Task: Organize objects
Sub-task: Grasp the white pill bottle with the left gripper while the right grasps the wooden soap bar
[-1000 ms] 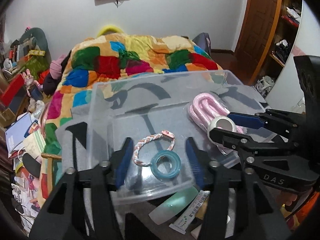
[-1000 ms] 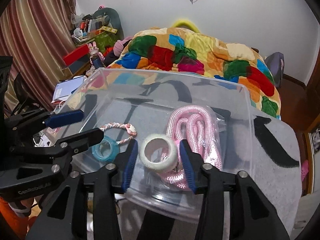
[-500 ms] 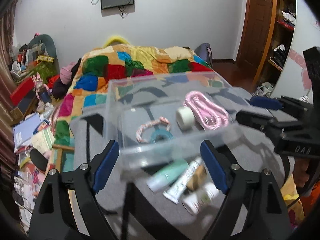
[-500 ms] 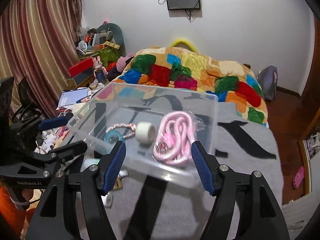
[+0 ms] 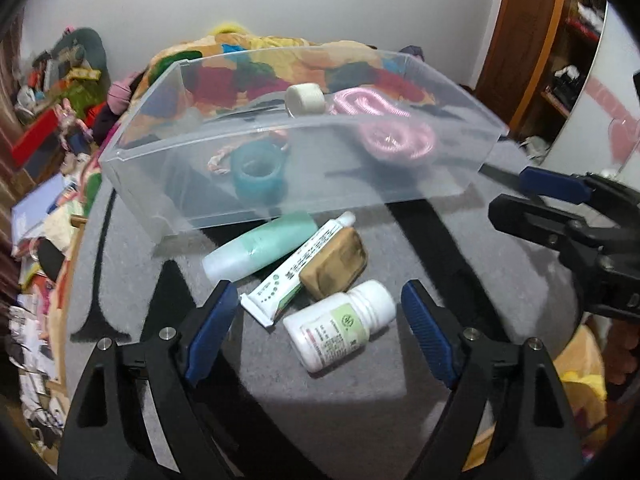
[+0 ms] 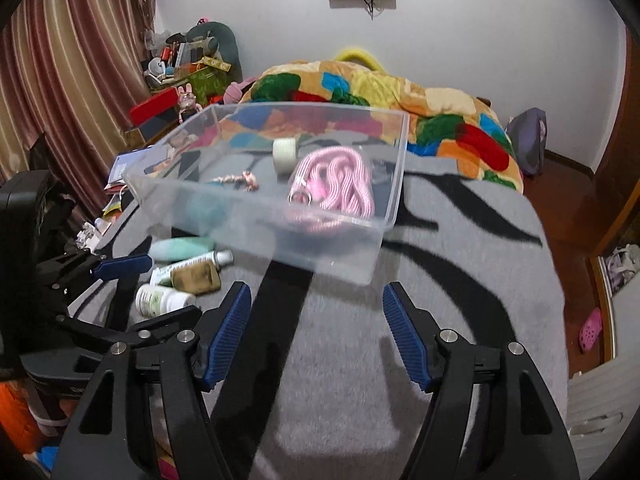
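Observation:
A clear plastic bin stands on the grey striped blanket. It holds a white tape roll, a pink coiled cord, a teal tape roll and a braided bracelet. In front of the bin lie a mint green bottle, a white tube, a brown packet and a white pill bottle. My left gripper is open just above the pill bottle. My right gripper is open and empty over the blanket.
A bed with a colourful patchwork quilt lies behind the bin. Cluttered shelves and papers stand at the left. A wooden door and shelves are at the right. The right gripper shows at the right edge of the left wrist view.
Both grippers have opened wide and drawn back from the bin. The white tape roll now lies in the bin, released. The loose items in front of the bin have come into view.

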Demonstrator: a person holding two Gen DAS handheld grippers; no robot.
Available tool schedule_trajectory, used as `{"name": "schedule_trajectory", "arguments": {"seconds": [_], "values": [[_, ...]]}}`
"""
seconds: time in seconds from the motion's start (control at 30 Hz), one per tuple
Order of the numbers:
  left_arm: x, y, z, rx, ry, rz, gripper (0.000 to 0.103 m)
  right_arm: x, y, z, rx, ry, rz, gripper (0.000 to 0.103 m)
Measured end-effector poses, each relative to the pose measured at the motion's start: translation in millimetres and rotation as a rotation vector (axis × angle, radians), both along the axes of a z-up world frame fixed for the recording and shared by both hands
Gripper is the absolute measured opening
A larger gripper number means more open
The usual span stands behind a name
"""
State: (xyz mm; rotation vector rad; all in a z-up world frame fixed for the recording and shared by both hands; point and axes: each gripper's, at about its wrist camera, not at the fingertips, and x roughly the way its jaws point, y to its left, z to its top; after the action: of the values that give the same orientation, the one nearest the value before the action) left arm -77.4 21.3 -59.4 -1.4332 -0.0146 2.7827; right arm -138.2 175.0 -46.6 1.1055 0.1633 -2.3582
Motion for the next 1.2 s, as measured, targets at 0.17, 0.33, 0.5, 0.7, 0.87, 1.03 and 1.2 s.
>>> {"name": "schedule_trajectory", "arguments": {"seconds": [0.17,0.33,0.5,0.7,0.87,1.03,1.2], "values": [[15.0,-10.9,-4.1,0.006,0.003,0.016,0.078,3.3,-12.1,-6.3,-0.017,-0.019,0.036,0.065],[31.0,-31.9,-4.9,0.039,0.012,0.029,0.066,1.7,-38.4,-11.0,-0.034,-0.027,0.11,0.065],[39.2,-47.1,-4.2,0.059,0.024,0.036,0.05,-0.2,-69.8,-23.8,-0.02,-0.058,0.176,0.065],[39.7,-54.1,-3.7,0.08,0.031,0.034,0.033,5.1,-98.4,-35.0,0.015,-0.062,0.236,0.06],[40.0,-57.3,-0.8,0.086,0.039,0.027,0.026,5.3,-106.2,-40.6,0.046,-0.065,0.25,0.038],[39.7,-57.5,1.4,0.068,0.03,-0.008,0.04,5.6,-98.4,-41.0,0.03,-0.061,0.242,0.037],[32.7,-58.4,2.3,-0.016,0.052,-0.002,0.063,9.3,-82.9,-40.9,0.022,-0.07,0.229,0.037]]}}
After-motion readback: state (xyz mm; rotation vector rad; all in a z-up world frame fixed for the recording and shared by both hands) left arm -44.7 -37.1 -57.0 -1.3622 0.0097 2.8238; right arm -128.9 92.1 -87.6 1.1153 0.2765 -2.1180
